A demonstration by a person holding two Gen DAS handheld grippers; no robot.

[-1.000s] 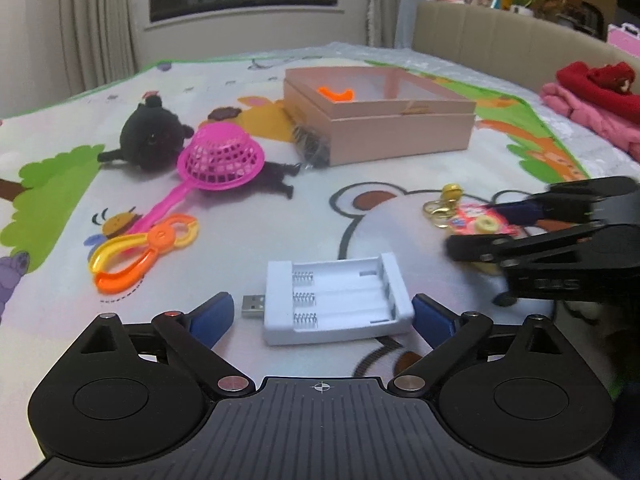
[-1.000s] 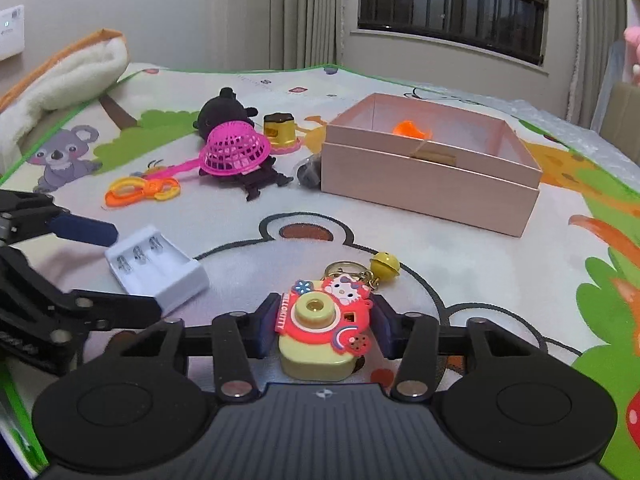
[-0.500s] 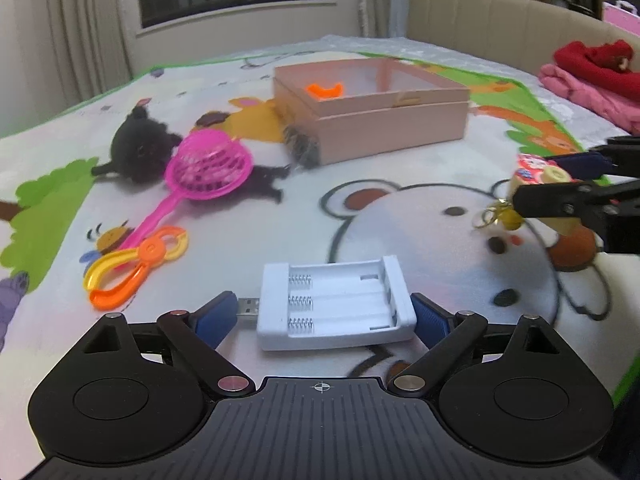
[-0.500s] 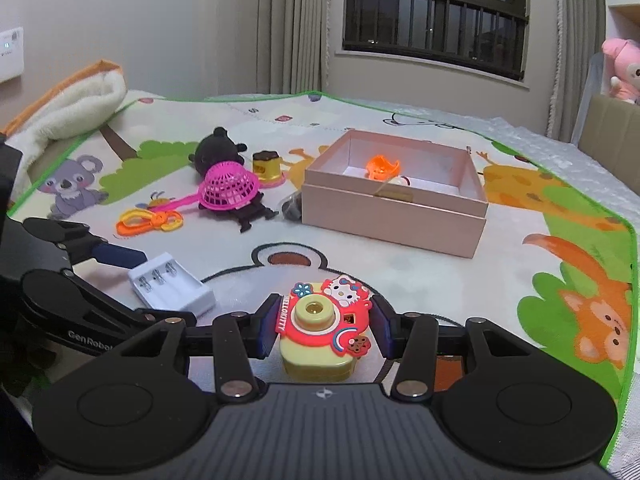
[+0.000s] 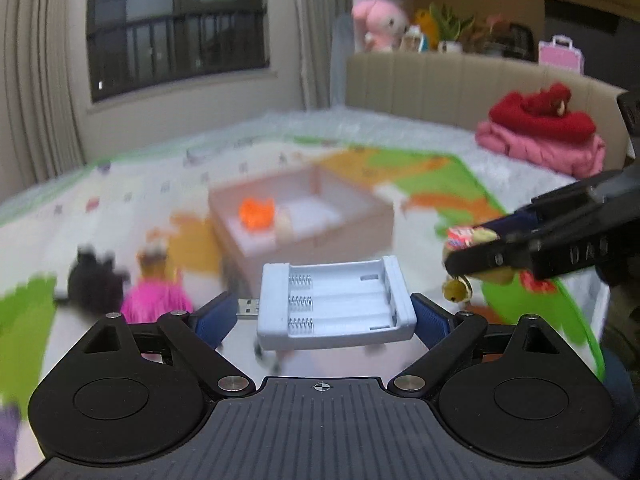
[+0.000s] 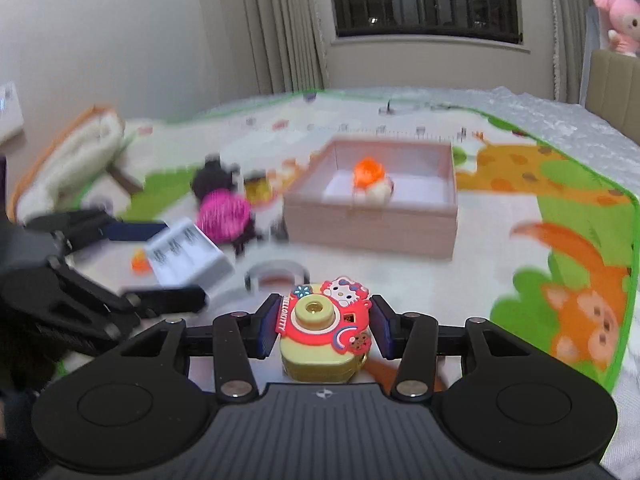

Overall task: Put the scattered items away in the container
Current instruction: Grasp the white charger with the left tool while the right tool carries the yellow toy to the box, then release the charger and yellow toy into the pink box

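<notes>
- Left wrist view: the left gripper (image 5: 324, 316) is clamping the white battery charger (image 5: 334, 304) by its short ends, lifted clear of the play mat (image 5: 120, 184). The pink box (image 5: 304, 216) is lying ahead of the charger, open, with an orange piece (image 5: 256, 214) already sitting inside.
- To do this well, I judge the charger should be travelling level over the box's near wall and only be let go once it is inside the rim.
- The right gripper (image 5: 476, 248) is coming in from the right of the box, a bell (image 5: 456, 290) dangling below it.
- Right wrist view: the right gripper (image 6: 323, 326) is gripping the toy camera keychain (image 6: 324, 332), well short of the pink box (image 6: 372, 208).
- A black plush (image 6: 212, 178) and a pink net (image 6: 224, 216) are lying left of the box. Curtains and a dark window are standing behind it.
</notes>
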